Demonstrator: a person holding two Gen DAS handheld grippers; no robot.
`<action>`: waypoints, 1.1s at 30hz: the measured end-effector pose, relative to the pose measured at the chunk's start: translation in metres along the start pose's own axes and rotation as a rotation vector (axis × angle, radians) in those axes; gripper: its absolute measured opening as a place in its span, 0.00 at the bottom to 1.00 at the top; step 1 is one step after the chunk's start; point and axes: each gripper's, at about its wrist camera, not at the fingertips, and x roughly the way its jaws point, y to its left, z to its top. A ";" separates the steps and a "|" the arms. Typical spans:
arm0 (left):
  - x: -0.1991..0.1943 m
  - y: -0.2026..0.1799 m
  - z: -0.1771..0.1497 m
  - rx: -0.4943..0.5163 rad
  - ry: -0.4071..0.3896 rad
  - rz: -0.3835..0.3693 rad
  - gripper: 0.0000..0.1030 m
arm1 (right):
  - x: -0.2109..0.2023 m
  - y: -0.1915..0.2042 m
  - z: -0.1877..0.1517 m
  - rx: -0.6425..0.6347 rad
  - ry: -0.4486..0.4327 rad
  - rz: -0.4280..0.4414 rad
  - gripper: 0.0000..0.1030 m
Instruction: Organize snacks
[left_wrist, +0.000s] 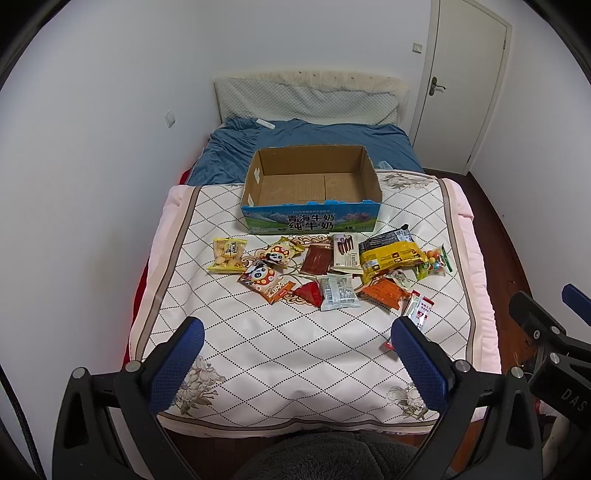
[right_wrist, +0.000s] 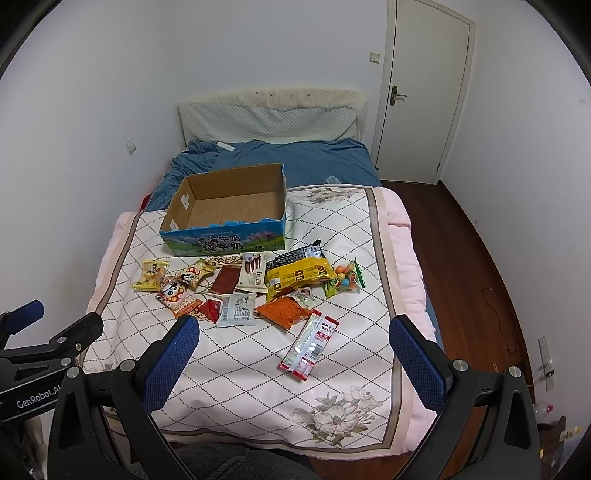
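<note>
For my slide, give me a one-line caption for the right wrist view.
Open right hand-held gripper above a quilted bed, snack packets scattered before an empty cardboard box.

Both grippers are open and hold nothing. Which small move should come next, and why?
Probably lower the right gripper onto the long red-and-white packet: it lies nearest, apart from the pile, and the open cardboard box is empty. The left gripper is open too.

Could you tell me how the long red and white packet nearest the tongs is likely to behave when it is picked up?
The long red and white packet looks thin and flat, so it is probably light and may droop if gripped at one end. Its shiny film could be slippery. Lying flat on the soft quilt, it may be awkward to get under.
</note>
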 end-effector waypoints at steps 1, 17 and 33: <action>0.000 0.000 0.000 -0.001 0.000 0.000 1.00 | 0.000 0.000 0.000 0.000 0.000 0.000 1.00; -0.002 -0.002 0.000 0.002 0.000 -0.001 1.00 | 0.000 -0.002 0.001 0.001 0.000 0.006 1.00; -0.003 -0.003 0.001 0.003 -0.002 -0.001 1.00 | 0.005 -0.001 0.003 0.001 0.004 0.009 1.00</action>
